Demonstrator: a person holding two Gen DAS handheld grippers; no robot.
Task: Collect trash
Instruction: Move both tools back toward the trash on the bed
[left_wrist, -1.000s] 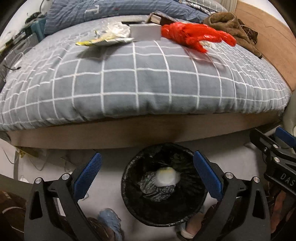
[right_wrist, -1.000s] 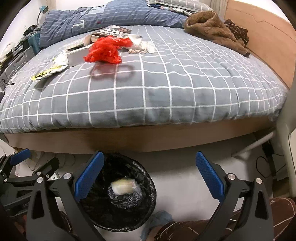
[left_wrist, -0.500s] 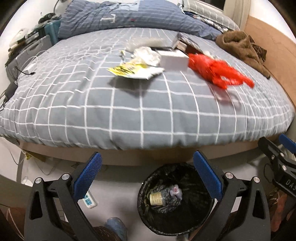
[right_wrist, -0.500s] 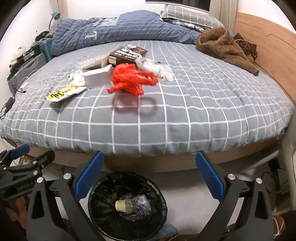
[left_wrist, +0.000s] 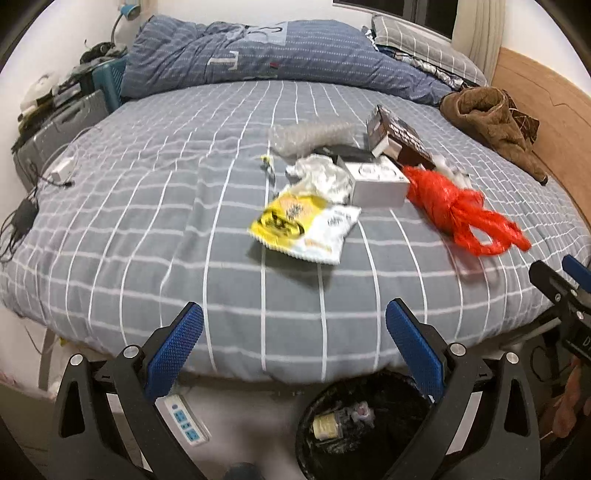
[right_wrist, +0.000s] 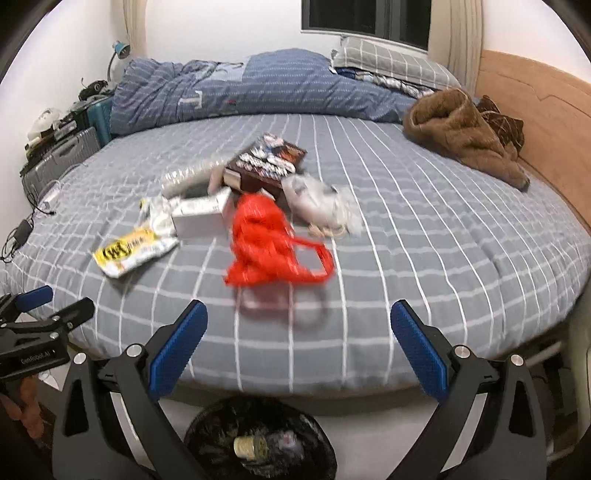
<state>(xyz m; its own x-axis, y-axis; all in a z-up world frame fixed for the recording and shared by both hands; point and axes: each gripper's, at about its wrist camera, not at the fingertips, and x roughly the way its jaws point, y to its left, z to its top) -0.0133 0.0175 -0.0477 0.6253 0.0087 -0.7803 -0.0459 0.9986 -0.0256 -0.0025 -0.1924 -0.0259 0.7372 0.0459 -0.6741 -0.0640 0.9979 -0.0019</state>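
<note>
Left gripper (left_wrist: 293, 345) and right gripper (right_wrist: 299, 341) both spread wide, nothing between the pads, hovering at bed edge. Trash on grey checked duvet (left_wrist: 147, 229): yellow-white snack wrapper (left_wrist: 304, 229), red plastic bag (right_wrist: 271, 245), white box (left_wrist: 376, 182), crumpled white paper (left_wrist: 319, 175). Black-lined round bin (right_wrist: 258, 441) on floor below, already holding scraps

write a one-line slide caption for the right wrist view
Open right gripper faces a grey checked bed strewn with a red plastic bag and wrappers, black trash bin below.

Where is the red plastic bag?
The red plastic bag lies on the grey checked bed, in both views, just right of the white box and yellow snack wrapper.
</note>
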